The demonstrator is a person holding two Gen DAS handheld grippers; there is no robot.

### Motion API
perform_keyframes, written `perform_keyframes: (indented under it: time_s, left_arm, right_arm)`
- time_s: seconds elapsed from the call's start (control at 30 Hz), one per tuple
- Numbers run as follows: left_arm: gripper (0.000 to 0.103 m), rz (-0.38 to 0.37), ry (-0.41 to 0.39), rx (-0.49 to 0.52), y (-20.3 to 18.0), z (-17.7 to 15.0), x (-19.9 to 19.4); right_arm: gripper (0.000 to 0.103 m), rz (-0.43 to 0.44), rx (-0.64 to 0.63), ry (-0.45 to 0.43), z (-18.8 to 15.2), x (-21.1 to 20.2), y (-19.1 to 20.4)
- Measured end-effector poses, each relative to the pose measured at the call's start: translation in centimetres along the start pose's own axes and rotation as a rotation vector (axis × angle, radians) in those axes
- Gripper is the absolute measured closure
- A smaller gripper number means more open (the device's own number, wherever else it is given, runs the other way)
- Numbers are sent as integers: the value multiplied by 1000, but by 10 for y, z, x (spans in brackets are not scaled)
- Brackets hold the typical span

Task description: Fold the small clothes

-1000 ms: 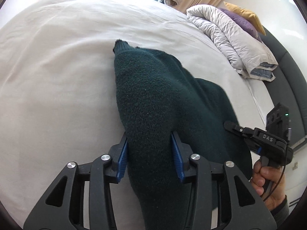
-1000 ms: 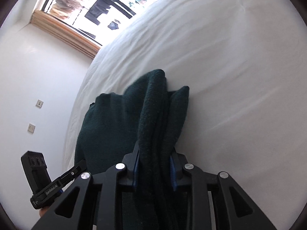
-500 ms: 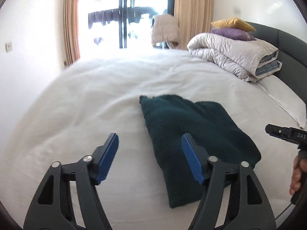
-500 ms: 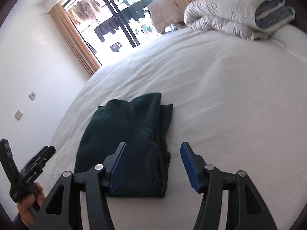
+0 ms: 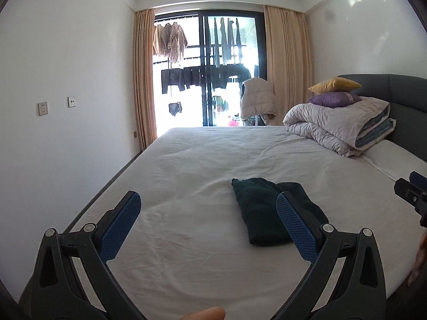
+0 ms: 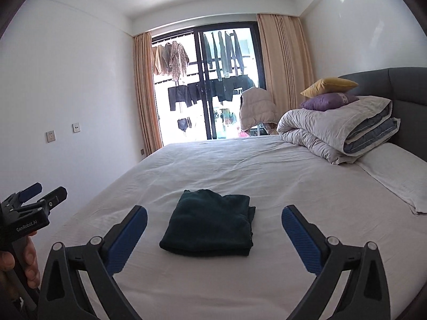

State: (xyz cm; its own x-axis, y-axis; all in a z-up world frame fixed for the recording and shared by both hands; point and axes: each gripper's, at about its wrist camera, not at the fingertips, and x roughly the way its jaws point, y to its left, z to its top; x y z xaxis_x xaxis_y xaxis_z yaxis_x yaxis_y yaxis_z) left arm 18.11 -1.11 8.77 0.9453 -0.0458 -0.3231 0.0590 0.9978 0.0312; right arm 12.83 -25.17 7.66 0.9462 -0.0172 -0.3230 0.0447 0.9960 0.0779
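Seemingly finished: the dark green garment (image 6: 209, 224) lay folded into a compact rectangle on the white bed (image 6: 267, 170).
Both the left gripper (image 5: 208, 225) and right gripper (image 6: 213, 230) had just been opening; nothing sat between their jaws, and no other clothes showed.

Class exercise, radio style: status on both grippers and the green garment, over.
Left gripper and right gripper open, jaws just spread, nothing between them. Dark green garment folded, lying flat on bed. Nothing in the way.

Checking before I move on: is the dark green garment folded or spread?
Folded: the dark green garment lies as a compact layered rectangle on the bed.
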Motion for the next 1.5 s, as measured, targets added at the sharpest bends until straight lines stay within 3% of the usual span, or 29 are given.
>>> perform_keyframes:
  time_s: [0.27,0.37,0.5,0.8,1.5]
  left_arm:
    - [0,3,94,38,-9,-20,-26]
    - [0,-29,180,10,-14,-27,-14]
    - [0,-6,257,11,-24,-42,13]
    - [0,-43,362,17,-45,-68,46]
    - [0,-25,396,-3,-44,-79,67]
  right_arm:
    - [0,-37,64,95,-7,0,-7]
    - [0,-57,44,113,-10,-3,-4]
    - [0,-89,5,147,-16,-3,3]
    - [0,-102,14,214,-35,7,8]
    - [0,-99,11,234,-43,5,10]
